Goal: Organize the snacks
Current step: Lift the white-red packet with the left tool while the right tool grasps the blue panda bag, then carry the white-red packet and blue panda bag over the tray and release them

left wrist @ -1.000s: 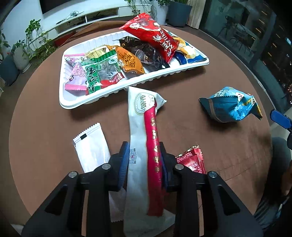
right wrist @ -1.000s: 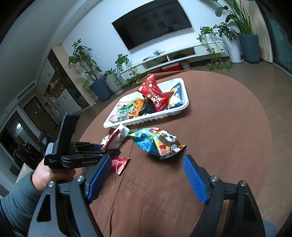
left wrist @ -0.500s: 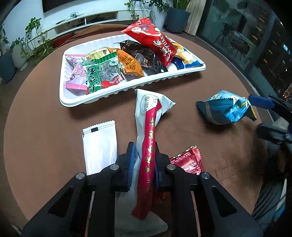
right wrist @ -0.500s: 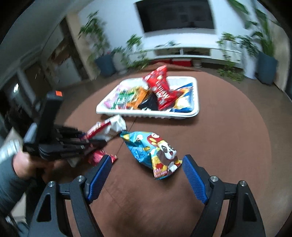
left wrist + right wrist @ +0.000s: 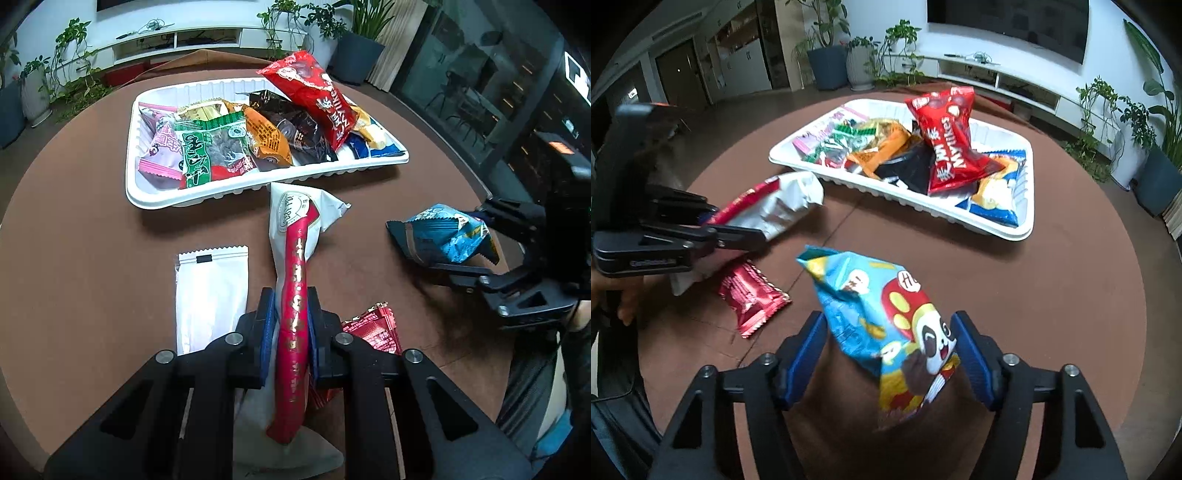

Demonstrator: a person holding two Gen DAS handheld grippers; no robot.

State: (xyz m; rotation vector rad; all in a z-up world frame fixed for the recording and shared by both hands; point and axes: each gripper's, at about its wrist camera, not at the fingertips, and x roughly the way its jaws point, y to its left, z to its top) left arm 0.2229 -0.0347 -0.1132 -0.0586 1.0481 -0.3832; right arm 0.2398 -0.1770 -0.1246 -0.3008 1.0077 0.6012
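left hand-held gripper (image 5: pixel 290 325) clamps white-red packet (image 5: pixel 295 236), long axis toward far tray (image 5: pixel 155 195) | right hand-held gripper (image 5: pixel 890 354) closing around blue bag (image 5: pixel 882 314)

Table (image 5: pixel 92 229): tray (image 5: pixel 147 192) of snacks at back; sachet (image 5: pixel 210 288), long pack (image 5: pixel 295 236), small wrapper (image 5: pixel 373 328), bag (image 5: pixel 443 236) in front.

White wrapper (image 5: pixel 210 291) part-hidden by black frame; print unreadable.
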